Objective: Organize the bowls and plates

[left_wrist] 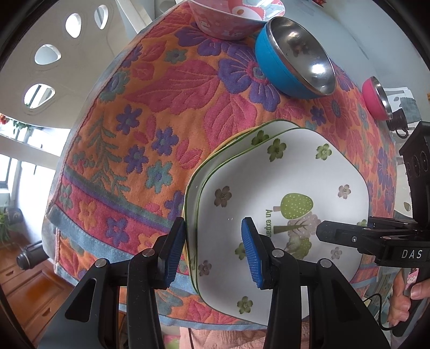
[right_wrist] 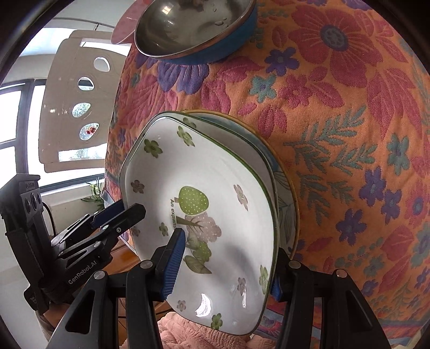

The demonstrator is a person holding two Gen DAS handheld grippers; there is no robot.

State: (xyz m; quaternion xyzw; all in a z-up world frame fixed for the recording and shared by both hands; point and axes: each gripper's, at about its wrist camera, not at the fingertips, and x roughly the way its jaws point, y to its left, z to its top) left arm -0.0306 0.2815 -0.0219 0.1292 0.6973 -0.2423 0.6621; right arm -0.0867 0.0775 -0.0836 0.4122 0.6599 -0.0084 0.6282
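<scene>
A stack of plates (left_wrist: 282, 188), white with green flowers and a tree picture on top, lies near the front edge of the flowered tablecloth (left_wrist: 161, 107). My left gripper (left_wrist: 213, 221) straddles the stack's left rim, one blue pad outside and one on the top plate's face, shut on it. In the right wrist view the stack (right_wrist: 215, 171) also shows a lower plate with a yellow and blue rim. My right gripper (right_wrist: 228, 257) clamps the opposite rim, one pad on the plate's face and the other mostly hidden behind the edge. Each view shows the other gripper (left_wrist: 325, 232) (right_wrist: 126, 209) at the rim.
A blue bowl with a steel inside (left_wrist: 295, 59) stands beyond the plates. A pink cartoon bowl (left_wrist: 228, 18) sits farther back and a pink steel bowl (left_wrist: 376, 99) to the right. A person's hand (left_wrist: 403, 295) holds the right gripper. The table's edge runs just below the stack.
</scene>
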